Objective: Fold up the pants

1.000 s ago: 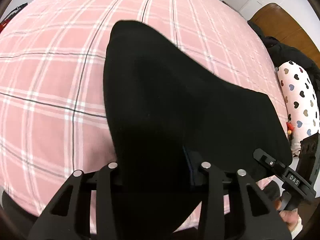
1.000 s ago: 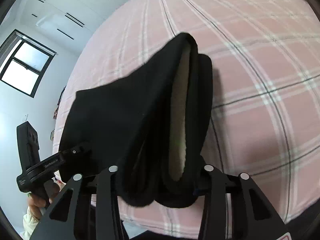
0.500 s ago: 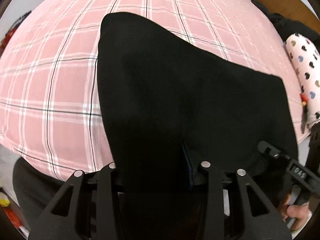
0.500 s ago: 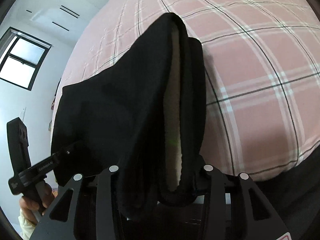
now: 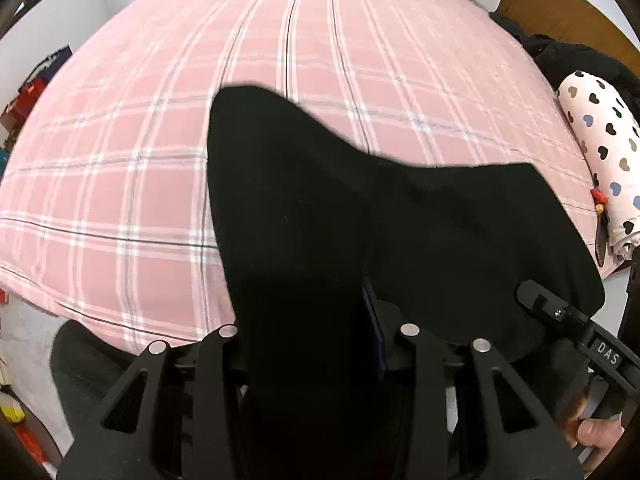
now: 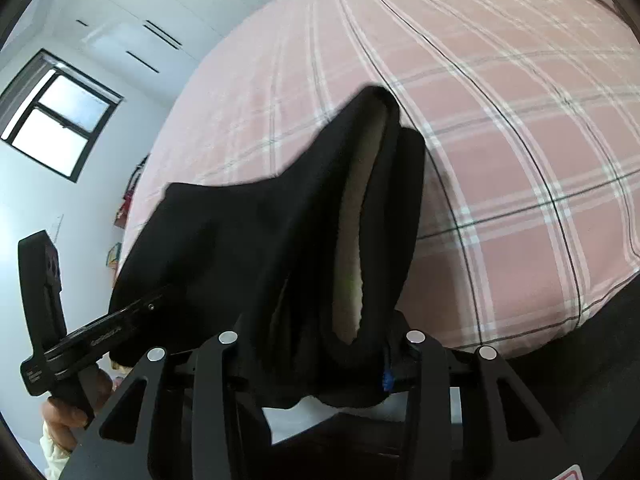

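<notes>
Black pants with a cream fleece lining hang in the air between both grippers, over the near edge of the pink plaid bed. My left gripper is shut on one end of the fabric, which hides its fingertips. My right gripper is shut on the other end, where the folded layers bunch between the jaws. The right gripper also shows at the right of the left wrist view; the left gripper shows at the left of the right wrist view.
A white pillow with heart prints and dark clothes lie at the bed's right end by a wooden headboard. A window and white wardrobes stand beyond the bed. Clutter lies on the floor at left.
Both grippers have pulled back toward the bed's near edge and then lifted, carrying the pants. More of the bed shows beyond the fabric now. Both grips have held.
</notes>
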Available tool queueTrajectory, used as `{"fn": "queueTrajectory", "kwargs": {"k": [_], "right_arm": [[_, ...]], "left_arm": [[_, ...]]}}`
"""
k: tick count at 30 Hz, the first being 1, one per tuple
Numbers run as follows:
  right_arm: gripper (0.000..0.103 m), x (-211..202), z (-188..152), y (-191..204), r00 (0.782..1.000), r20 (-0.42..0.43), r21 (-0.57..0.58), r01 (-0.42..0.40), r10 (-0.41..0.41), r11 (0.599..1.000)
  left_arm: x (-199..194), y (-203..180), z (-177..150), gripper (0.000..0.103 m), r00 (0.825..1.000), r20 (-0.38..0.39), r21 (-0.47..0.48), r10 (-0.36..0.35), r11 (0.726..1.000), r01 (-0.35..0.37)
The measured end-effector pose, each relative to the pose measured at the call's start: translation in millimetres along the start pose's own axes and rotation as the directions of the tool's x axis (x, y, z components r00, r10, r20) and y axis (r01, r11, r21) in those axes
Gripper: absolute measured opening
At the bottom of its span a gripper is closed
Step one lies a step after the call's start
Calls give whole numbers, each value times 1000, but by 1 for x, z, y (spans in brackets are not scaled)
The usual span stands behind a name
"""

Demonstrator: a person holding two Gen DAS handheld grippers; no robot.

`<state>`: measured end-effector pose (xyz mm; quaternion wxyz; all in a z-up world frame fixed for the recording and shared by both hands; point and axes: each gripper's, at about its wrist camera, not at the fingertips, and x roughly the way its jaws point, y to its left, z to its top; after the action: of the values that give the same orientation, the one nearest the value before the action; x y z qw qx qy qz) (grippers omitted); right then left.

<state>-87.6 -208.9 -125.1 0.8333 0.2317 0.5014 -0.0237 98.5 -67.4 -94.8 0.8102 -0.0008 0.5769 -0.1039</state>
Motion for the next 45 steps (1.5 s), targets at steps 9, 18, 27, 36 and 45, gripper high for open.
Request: {"fn": "queueTrajectory", "kwargs": {"k": [9, 18, 27, 36, 45], "right_arm": [[38, -27, -11, 26, 999, 39, -82, -21, 24, 996], [38, -1, -12, -10, 1000, -20, 19, -8, 9, 1000], [38, 13, -14, -23, 998, -55, 36, -5, 7, 999], [38, 19, -13, -30, 997, -73, 50, -1, 4, 999], [38, 12, -12, -23, 998, -61, 24, -17, 18, 1000]], "left_arm": [[-49, -19, -14, 24, 997, 75, 42, 9, 999, -12], [8, 25, -31, 27, 994, -92, -138, -59, 989, 45], [65, 71, -76, 68, 952, -194, -359, -239, 920, 158], [106, 95, -101, 81, 874, -115, -535, -472, 771, 346], [74, 86, -100, 38, 885, -78, -457, -459, 805, 377]]}}
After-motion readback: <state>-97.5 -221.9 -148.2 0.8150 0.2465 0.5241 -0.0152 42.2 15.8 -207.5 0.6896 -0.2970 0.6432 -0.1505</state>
